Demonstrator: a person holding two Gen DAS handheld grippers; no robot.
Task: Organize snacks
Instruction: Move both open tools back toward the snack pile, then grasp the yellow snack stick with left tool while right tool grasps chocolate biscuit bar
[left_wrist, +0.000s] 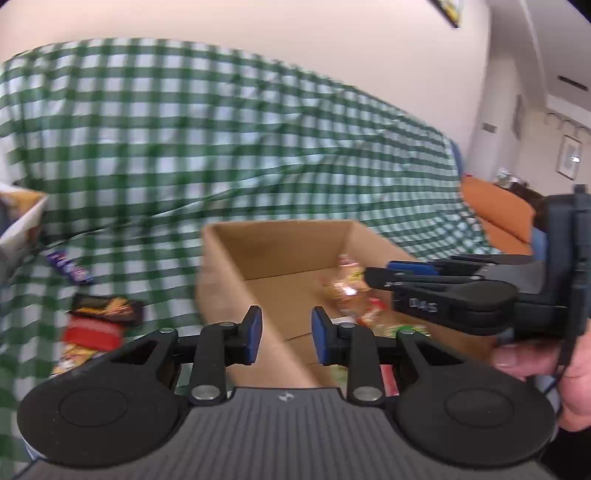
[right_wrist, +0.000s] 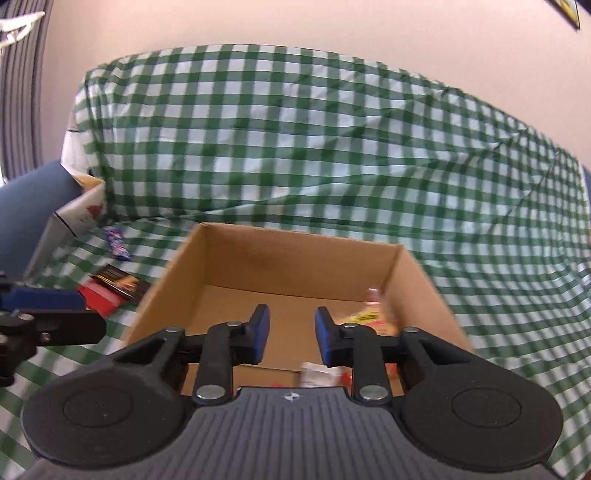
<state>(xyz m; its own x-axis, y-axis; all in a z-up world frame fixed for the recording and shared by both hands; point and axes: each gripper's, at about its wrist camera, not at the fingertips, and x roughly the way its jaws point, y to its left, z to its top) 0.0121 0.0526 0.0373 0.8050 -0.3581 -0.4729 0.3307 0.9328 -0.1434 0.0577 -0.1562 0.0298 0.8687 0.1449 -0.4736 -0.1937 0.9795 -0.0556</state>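
An open cardboard box sits on a green checked cloth. Clear snack bags lie in its right part. My left gripper hovers over the box's near left wall, open, with nothing between its blue pads. My right gripper hangs over the box's inside, open and empty too; in the left wrist view it reaches in from the right. Left of the box lie a purple bar, a black packet and a red packet.
A white carton stands at the far left on the cloth. The checked cloth rises steeply behind the box. An orange cushion lies at the right. A hand holds the right gripper.
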